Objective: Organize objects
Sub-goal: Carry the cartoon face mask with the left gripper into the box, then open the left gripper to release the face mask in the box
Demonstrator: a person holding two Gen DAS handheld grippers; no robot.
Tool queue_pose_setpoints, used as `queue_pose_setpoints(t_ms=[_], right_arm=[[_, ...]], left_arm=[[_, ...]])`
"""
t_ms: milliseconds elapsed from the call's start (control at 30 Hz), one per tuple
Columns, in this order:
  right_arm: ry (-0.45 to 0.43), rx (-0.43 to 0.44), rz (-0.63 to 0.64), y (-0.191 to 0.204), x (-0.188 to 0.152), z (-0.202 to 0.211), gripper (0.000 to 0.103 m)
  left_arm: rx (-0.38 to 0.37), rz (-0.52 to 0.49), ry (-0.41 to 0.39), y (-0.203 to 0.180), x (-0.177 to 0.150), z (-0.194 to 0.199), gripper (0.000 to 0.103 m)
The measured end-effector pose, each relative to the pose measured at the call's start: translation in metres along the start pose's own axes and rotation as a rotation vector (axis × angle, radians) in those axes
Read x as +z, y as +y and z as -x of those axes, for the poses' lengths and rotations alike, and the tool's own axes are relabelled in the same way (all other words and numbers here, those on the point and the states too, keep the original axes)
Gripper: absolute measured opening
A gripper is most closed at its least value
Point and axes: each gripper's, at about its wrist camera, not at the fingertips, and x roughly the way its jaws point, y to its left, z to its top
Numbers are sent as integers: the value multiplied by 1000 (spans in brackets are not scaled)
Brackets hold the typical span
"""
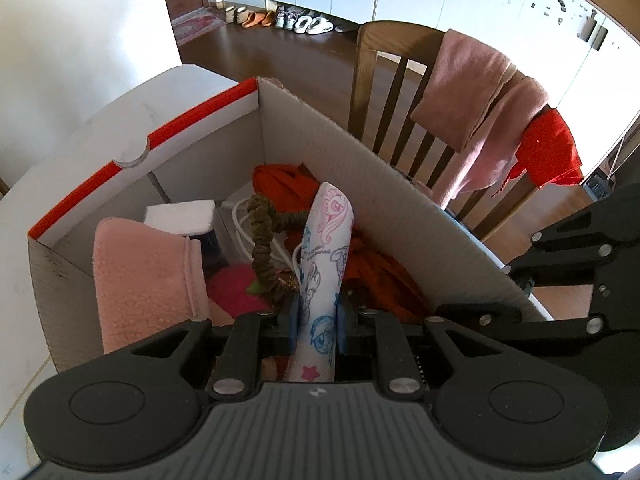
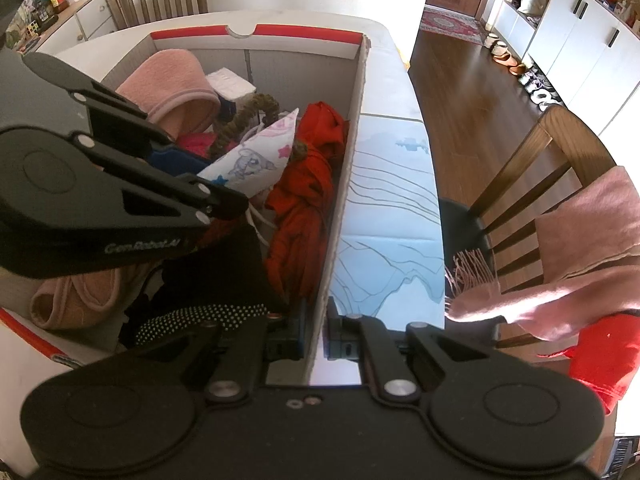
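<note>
Currently the desk point(image 2: 390, 80) carries an open cardboard box point(image 1: 360, 168) with a red-trimmed rim, already well filled. Beside the desk stands a wooden chair point(image 1: 384, 92) with a pink scarf point(image 1: 476, 92) and a red cloth draped over its back.

Box contents, largest first: a rolled pink towel point(image 1: 140, 276) at one side, a bundled orange-red garment point(image 2: 308, 184) along the near wall, a white block point(image 1: 180, 216), white cord, and an olive fabric-covered loop point(image 1: 262, 240).

Right hand-held gripper point(image 2: 314, 332): jaws nearly together, pinching the box's cardboard side wall at its top edge, apparently steadying the box.

Left hand-held gripper point(image 1: 318, 316): jaws narrow, clamped on a folded white cloth printed with cartoon ponies point(image 1: 326, 248). The cloth stands upright out of the jaws, over the middle of the box, its free end above the olive loop and the orange garment.

Handling judgement: the cloth is light, soft and limp, not fragile; it holds shape only where folded. Gripping across the folded thickness near one end, as now, looks adequate; a loose pinch could let layers slide apart.
</note>
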Motion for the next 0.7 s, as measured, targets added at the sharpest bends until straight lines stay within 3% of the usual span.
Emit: queue_pose_setpoints(t_ms=[133,200,267,700], right_arm=[[-2,4,-1,-2,-1,1,7],[-3,7,0,-3,-1,1,7],[-1,10,1,-3,-2,0,7],[-14,13,8,-4,-6,5,8]], left_arm=[[-21,-5,-15,-1,-1,3,31],[-35,-16,-25,-4,-2,5,54],[-45,-19,-47,-6,-4,10,67],[-77,78,-156,3,-17,54,71]])
